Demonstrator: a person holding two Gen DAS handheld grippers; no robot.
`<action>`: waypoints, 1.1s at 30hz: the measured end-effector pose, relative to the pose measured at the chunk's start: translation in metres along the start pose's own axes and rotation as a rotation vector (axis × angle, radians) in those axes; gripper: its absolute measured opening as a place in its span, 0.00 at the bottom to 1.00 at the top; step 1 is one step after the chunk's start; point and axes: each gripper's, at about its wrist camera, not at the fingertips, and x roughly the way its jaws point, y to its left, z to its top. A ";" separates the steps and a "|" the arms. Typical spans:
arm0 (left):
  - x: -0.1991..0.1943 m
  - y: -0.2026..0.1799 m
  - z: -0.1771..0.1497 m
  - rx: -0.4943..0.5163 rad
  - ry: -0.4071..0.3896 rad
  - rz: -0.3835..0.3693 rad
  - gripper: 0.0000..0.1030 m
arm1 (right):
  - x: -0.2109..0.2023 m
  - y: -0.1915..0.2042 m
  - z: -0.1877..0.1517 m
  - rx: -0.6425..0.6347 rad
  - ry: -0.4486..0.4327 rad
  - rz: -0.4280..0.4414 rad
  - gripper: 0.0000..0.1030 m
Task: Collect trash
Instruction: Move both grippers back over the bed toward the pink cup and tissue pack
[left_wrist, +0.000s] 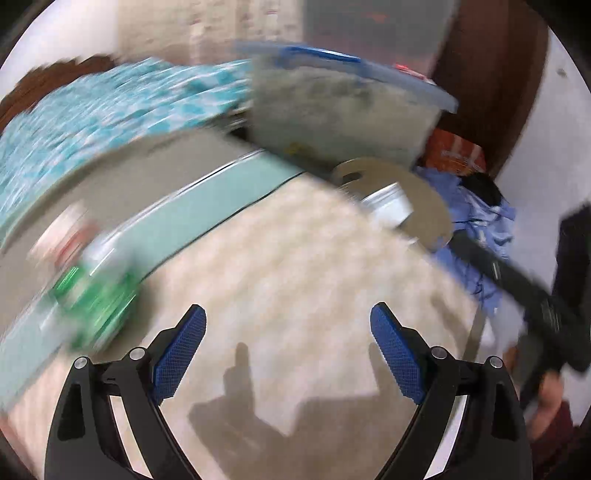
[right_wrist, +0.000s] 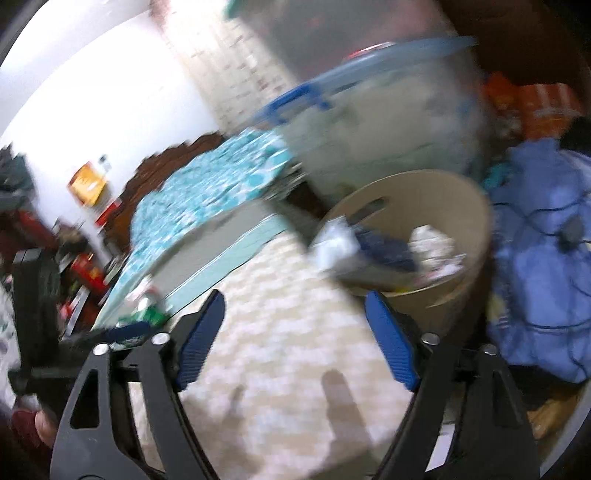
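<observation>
Trash pickup looks to be between items right now, as far as I can judge. Both views are smeared with motion blur, so take the details loosely. The left gripper (left_wrist: 288, 317) has its blue-padded fingers (left_wrist: 181, 350) spread wide over the pale patterned floor covering (left_wrist: 295, 258), nothing between them. Same story for the right gripper (right_wrist: 295, 317): fingers apart, empty, only floor showing in the gap. The round beige waste bin (right_wrist: 465, 206) sits at centre right of the right wrist view, just beyond the right fingertip, already holding crumpled white paper and some dark blue scrap (right_wrist: 388, 247). Behind it is a clear plastic storage tub with a blue lid (right_wrist: 369, 122), and a heap of light blue cloth (right_wrist: 543, 236) lies at the right edge. What's left to collect seems to be the green and white crumpled wrapper or bottle (left_wrist: 96, 295) at the left edge of the left wrist view, lying beside the pale green mat strip (left_wrist: 207, 206) near the teal-patterned bedspread (left_wrist: 92, 110); too blurred to say exactly what it is. My guess for the next move: swing the left gripper toward that lower-left piece, straddle it with the open fingers, close, then carry it over to the bin.
</observation>
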 end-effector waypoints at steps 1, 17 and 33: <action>-0.016 0.019 -0.019 -0.040 0.009 0.015 0.84 | 0.005 0.010 -0.003 -0.015 0.019 0.019 0.62; -0.207 0.259 -0.196 -0.679 -0.105 0.634 0.85 | 0.100 0.309 -0.103 -0.529 0.481 0.516 0.90; -0.184 0.272 -0.211 -0.709 -0.136 0.488 0.56 | 0.134 0.377 -0.161 -0.674 0.620 0.554 0.60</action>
